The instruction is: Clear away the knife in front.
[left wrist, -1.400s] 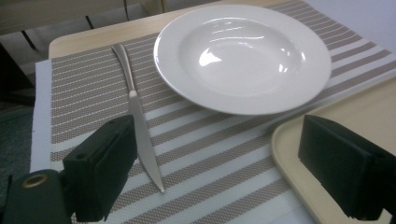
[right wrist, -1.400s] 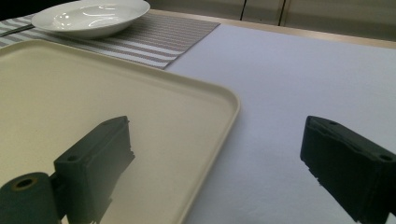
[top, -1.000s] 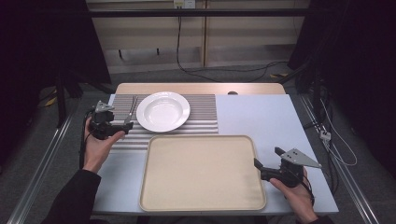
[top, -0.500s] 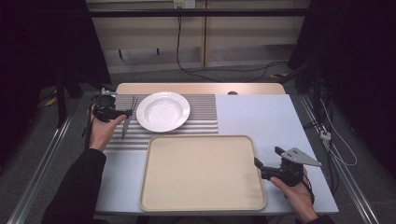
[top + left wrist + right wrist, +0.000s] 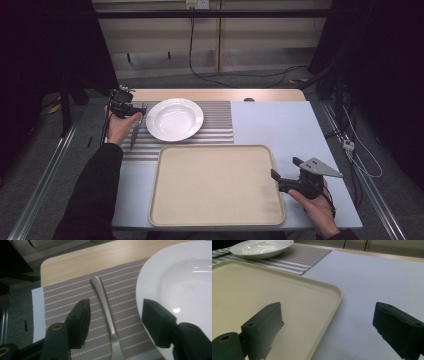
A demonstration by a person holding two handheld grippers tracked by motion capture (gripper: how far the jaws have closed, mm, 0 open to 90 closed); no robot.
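A white plate (image 5: 175, 119) sits on a striped placemat (image 5: 217, 125) at the far left of the table. A metal utensil (image 5: 133, 136) lies on the mat just left of the plate. My left gripper (image 5: 123, 108) hovers over the utensil's far end, open. In the left gripper view the utensil's handle (image 5: 105, 307) runs between the open jaws of the left gripper (image 5: 116, 306), with the plate (image 5: 175, 282) beside the right jaw. My right gripper (image 5: 292, 181) is open at the right rim of the beige tray (image 5: 217, 185). In the right gripper view the right gripper (image 5: 328, 312) straddles the tray's rim (image 5: 338, 293).
The light blue tabletop (image 5: 280, 125) lies bare to the right of the mat and tray. A wooden strip (image 5: 210, 94) runs along the far edge. Cables (image 5: 357, 150) trail off the table's right side. Dark floor and rails flank both sides.
The left gripper has moved away from the person and slightly right, up to the far end of the utensil beside the plate. The right gripper has stayed at the tray's rim.
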